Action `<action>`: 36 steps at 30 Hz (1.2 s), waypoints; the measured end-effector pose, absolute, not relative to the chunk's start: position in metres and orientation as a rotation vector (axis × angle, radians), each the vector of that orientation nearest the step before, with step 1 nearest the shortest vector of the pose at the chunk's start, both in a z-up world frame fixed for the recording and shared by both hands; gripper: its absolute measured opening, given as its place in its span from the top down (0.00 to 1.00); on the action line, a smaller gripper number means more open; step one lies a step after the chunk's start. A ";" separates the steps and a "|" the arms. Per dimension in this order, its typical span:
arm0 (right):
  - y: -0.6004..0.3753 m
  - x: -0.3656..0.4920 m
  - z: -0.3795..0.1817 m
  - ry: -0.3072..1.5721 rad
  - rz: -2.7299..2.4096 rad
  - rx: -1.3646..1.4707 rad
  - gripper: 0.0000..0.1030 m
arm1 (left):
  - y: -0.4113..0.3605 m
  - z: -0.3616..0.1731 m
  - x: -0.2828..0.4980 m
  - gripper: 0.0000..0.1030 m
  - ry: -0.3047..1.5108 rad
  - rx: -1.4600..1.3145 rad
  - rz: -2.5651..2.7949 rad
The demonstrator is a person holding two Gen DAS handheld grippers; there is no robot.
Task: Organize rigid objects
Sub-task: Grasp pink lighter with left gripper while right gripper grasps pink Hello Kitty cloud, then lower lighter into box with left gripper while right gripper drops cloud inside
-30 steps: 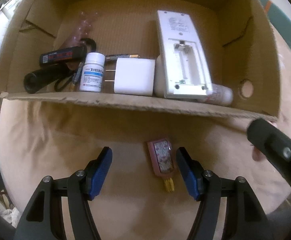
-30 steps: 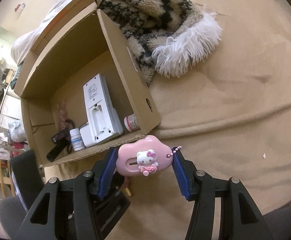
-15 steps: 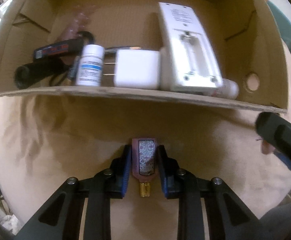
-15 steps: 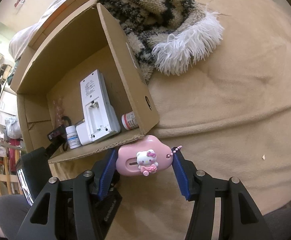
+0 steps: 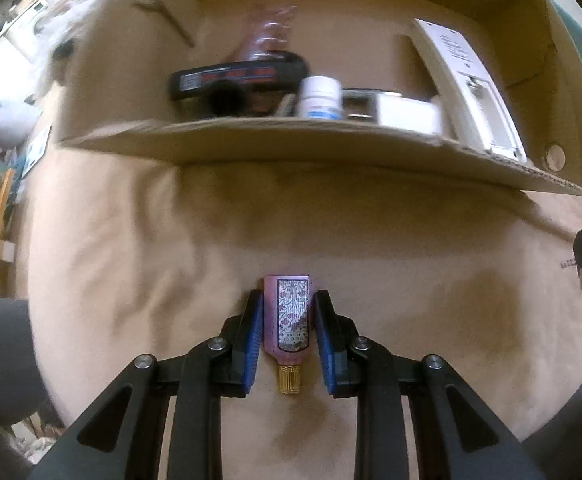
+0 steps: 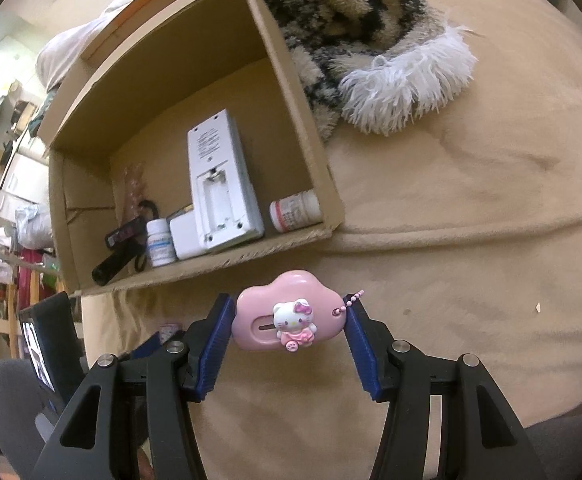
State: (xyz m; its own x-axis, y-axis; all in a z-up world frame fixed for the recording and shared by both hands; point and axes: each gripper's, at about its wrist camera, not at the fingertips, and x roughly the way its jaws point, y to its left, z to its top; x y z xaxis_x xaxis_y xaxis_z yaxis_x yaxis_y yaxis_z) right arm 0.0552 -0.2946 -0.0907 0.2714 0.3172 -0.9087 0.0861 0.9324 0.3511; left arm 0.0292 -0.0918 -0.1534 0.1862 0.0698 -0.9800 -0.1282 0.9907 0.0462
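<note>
My left gripper (image 5: 287, 334) has its jaws narrowed onto a pink bottle (image 5: 287, 318), blue pads pressed to both its sides, gold cap pointing back toward me. My right gripper (image 6: 289, 330) has its jaws clamped on a pink cloud charm (image 6: 287, 316) bearing a small cat figure, bead chain trailing off its right edge. Both grippers sit over a tan blanket (image 6: 471, 220). Ahead of both jaws stands an open cardboard box (image 6: 299, 136). It holds a white remote (image 6: 221, 188) lying back-up, a white charger (image 6: 185, 236), a white pill bottle (image 6: 160, 242), a second bottle (image 6: 295, 210) and a black cylinder (image 6: 113, 266). A furry garment (image 6: 355, 52) lies beyond the box, touching its right wall.
</note>
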 end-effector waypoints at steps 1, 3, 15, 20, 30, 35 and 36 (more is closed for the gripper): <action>-0.293 0.054 -0.090 1.293 0.168 0.358 0.43 | -0.086 -0.150 0.027 0.78 1.374 -0.057 0.144; -0.289 0.050 -0.086 1.282 0.187 0.338 0.43 | -0.082 -0.139 0.023 0.78 1.357 -0.060 0.134; -0.262 0.041 -0.043 1.113 0.308 0.213 0.43 | -0.031 -0.033 0.012 0.78 1.095 -0.026 0.135; -0.257 0.044 -0.022 1.040 0.359 0.208 0.43 | -0.019 0.002 0.032 0.78 1.010 -0.027 0.133; -0.249 0.095 -0.004 1.027 0.371 0.221 0.43 | -0.016 0.016 0.091 0.78 0.999 -0.053 0.116; -0.242 0.116 -0.006 1.027 0.371 0.194 0.43 | -0.023 0.003 0.118 0.78 1.023 -0.024 0.102; -0.241 0.118 -0.008 1.027 0.371 0.193 0.43 | -0.024 -0.001 0.122 0.78 1.027 -0.016 0.100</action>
